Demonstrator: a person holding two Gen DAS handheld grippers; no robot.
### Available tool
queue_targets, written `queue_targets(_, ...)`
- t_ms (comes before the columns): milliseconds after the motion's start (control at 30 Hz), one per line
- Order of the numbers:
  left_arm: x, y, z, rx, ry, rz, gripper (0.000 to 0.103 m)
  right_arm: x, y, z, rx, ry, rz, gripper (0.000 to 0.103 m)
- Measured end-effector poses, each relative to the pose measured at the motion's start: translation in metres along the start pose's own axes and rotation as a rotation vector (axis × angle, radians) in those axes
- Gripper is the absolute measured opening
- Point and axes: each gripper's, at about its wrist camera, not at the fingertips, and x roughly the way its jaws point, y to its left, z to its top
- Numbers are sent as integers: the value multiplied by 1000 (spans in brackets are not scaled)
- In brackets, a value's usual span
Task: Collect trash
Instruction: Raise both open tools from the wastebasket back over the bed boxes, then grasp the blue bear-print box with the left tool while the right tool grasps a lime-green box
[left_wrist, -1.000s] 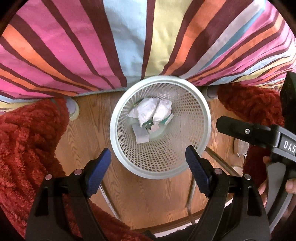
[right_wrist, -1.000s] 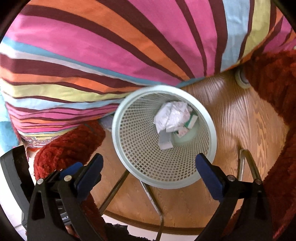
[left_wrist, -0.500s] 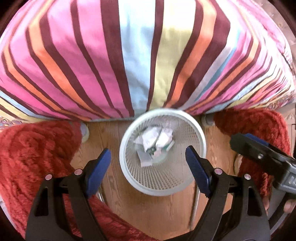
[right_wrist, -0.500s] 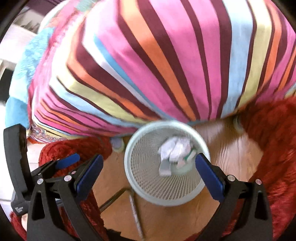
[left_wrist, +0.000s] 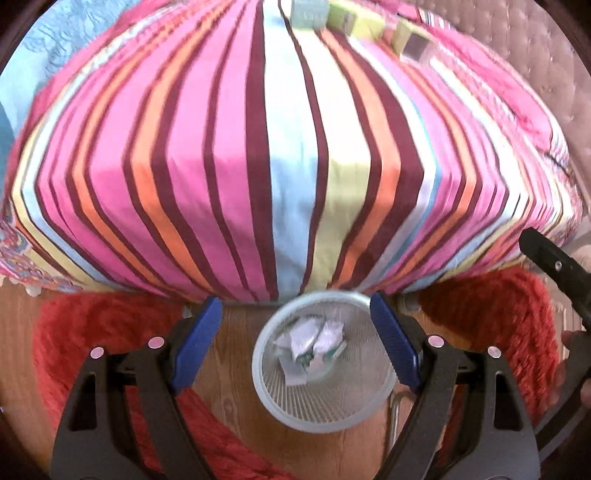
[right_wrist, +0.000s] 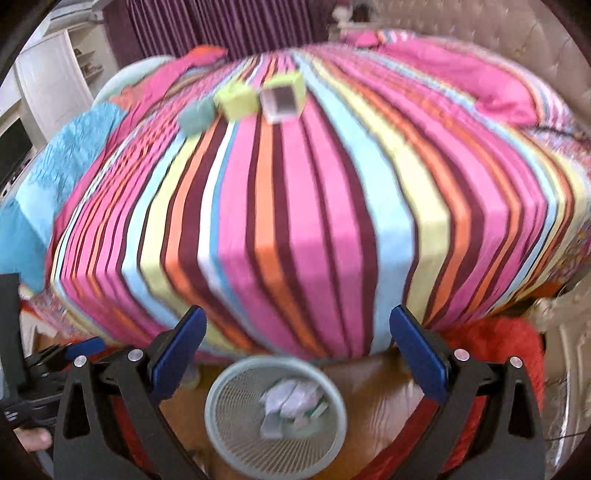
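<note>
I see both grippers, left gripper (left_wrist: 295, 339) and right gripper (right_wrist: 297, 358), open and empty; the remaining boxes (right_wrist: 264, 98) lie far ahead on the bed (right_wrist: 314, 206), beyond the bin (right_wrist: 275, 413).

Striped bedspread (right_wrist: 314, 221) above red rug (left_wrist: 110, 325).

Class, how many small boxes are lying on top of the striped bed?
3: a teal box, a lime box and a dark-faced box, clustered at the far end. Blur may hide others.

Striped bedspread (right_wrist: 295, 221) over a bed, wooden floor (left_wrist: 229, 387), red shaggy rugs (left_wrist: 103, 332), tufted headboard (right_wrist: 498, 48), purple curtains (right_wrist: 221, 26)
</note>
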Motion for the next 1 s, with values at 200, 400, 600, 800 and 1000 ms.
queue_targets(200,-24,6,28,-25,-101,13,80,-4,2,28,26,-63,39,95)
queue_targets(400,-36,14,65,-70,-157,-21,80,-6,6,52,2,-103,38,95)
queue_targets(600,-35,5,95,-62,-202,-46,80,0,8,75,-5,-129,26,95)
queue_targets(800,-26,-6,128,-32,-214,-58,80,8,6,95,21,-146,32,95)
queue_targets(1000,-10,-6,157,-47,-216,-55,80,25,6,116,12,-129,26,95)
